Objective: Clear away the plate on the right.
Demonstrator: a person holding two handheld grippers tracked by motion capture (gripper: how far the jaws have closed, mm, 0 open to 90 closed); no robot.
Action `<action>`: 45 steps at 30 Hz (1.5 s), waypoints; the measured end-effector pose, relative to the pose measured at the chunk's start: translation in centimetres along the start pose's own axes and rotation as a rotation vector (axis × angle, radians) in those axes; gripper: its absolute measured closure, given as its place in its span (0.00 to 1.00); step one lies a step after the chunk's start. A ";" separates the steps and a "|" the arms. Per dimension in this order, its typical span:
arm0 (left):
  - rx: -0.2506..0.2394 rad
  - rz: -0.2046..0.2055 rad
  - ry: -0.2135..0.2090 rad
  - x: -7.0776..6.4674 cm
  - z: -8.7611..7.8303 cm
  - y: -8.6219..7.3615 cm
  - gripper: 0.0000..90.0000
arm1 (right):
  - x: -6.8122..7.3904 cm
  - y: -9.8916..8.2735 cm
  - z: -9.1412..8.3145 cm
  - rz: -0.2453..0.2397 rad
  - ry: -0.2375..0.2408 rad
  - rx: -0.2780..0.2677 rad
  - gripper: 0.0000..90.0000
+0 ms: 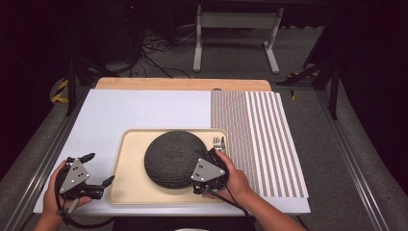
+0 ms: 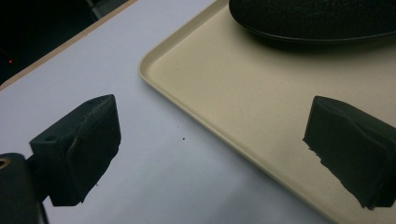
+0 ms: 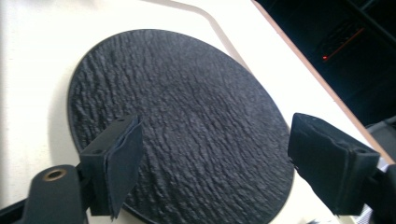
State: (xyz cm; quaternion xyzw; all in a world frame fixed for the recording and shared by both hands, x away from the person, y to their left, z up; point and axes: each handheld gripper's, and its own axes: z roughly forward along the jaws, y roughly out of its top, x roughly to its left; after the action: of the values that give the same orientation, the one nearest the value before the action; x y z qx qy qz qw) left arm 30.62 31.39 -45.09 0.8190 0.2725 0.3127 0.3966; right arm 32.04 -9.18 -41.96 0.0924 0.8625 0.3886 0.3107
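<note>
Right tongs (image 1: pixel 210 169): jaws spread wide and empty, poised over the near right part of the round black plate with a rough, slate-like surface (image 1: pixel 174 158); in the right gripper view the two pads straddle that plate (image 3: pixel 187 121) without touching it, which reads as a line-up for a grip on its near rim rather than a hold. Left tongs (image 1: pixel 94 169): also wide apart and empty, resting low just off the left edge of the beige rectangular plastic tray (image 1: pixel 126 185); in the left gripper view one pad sits over the white tabletop (image 2: pixel 154 182) and the other over the tray (image 2: pixel 243 102), so it is probably placed to steady or take that rim. The plate lies flat in the middle of the tray. A silver metal fork (image 1: pixel 217 142) lies on the tray just right of the plate, tines pointing away from the person, near the right hand. Beyond the tray, a striped red-and-white mat (image 1: pixel 260 139) covers the right part of the tabletop, likely the setting-down area.
</note>
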 end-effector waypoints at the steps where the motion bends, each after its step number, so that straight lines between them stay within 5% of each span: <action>1: 0.000 0.001 0.000 0.0 0.0 0.0 0.05 | 0.0 0.0 0.0 -0.001 -0.008 -0.002 0.20; 45: -0.007 -0.005 -0.003 0.0 0.0 0.0 0.05 | -2.6 -0.8 -2.0 0.061 -0.106 -0.011 0.18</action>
State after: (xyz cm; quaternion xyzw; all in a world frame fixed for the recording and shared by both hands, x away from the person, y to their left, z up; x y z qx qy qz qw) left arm 30.57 31.39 -45.06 0.8174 0.2730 0.3111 0.4006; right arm 32.90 -12.03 -40.34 0.1376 0.8394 0.3973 0.3444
